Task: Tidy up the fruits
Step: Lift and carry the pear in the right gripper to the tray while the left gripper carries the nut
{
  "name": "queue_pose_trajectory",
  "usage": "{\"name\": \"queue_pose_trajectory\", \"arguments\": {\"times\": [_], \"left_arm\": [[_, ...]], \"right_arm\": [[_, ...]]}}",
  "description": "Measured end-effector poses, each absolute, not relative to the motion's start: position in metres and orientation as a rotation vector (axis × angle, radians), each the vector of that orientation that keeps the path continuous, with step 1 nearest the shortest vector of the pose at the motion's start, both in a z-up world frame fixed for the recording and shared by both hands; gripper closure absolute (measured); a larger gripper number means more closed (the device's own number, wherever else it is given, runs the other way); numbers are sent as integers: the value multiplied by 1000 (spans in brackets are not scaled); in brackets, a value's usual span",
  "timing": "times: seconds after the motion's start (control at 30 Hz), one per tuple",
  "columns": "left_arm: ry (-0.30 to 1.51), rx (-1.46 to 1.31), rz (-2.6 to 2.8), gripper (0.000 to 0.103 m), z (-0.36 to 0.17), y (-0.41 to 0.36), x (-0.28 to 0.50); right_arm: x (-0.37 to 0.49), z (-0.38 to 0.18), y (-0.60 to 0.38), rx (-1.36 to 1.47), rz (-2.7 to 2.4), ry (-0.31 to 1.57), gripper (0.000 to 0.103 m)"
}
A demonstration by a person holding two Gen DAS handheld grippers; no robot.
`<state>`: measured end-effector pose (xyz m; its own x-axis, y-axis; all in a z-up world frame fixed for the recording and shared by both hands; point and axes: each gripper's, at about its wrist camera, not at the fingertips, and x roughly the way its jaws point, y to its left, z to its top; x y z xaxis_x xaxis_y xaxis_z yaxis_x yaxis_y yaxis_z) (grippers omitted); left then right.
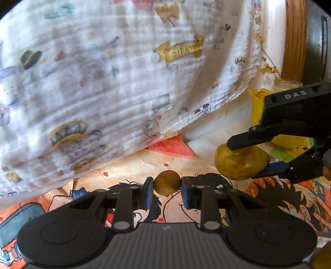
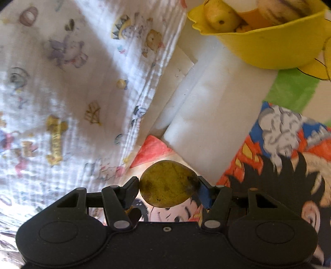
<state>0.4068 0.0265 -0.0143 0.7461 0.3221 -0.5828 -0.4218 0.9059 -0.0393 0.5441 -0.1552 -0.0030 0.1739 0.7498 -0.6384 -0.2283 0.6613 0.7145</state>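
Note:
My left gripper is shut on a small round brownish-yellow fruit, held above a cartoon-printed surface. To its right, my right gripper is shut on a larger yellow-green fruit. The right wrist view shows that same yellow-green fruit pinched between the pads of the right gripper. A yellow bowl stands at the upper right there, with a yellow apple-like fruit and other items inside. Part of the yellow bowl shows behind the right gripper in the left wrist view.
A white printed cloth hangs over the left and back. White foam blocks lie between the cloth and the bowl. Cartoon-printed paper covers the surface. A wooden frame and a small jar with yellow flowers stand at the far right.

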Motion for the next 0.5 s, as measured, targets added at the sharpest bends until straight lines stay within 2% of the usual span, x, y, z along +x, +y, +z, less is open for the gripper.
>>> {"name": "queue_pose_trajectory", "arguments": {"times": [0.5], "left_arm": [[411,-165,293,72,29,8,312]], "right_arm": [[457,59,-229,623,779,992,42]]}}
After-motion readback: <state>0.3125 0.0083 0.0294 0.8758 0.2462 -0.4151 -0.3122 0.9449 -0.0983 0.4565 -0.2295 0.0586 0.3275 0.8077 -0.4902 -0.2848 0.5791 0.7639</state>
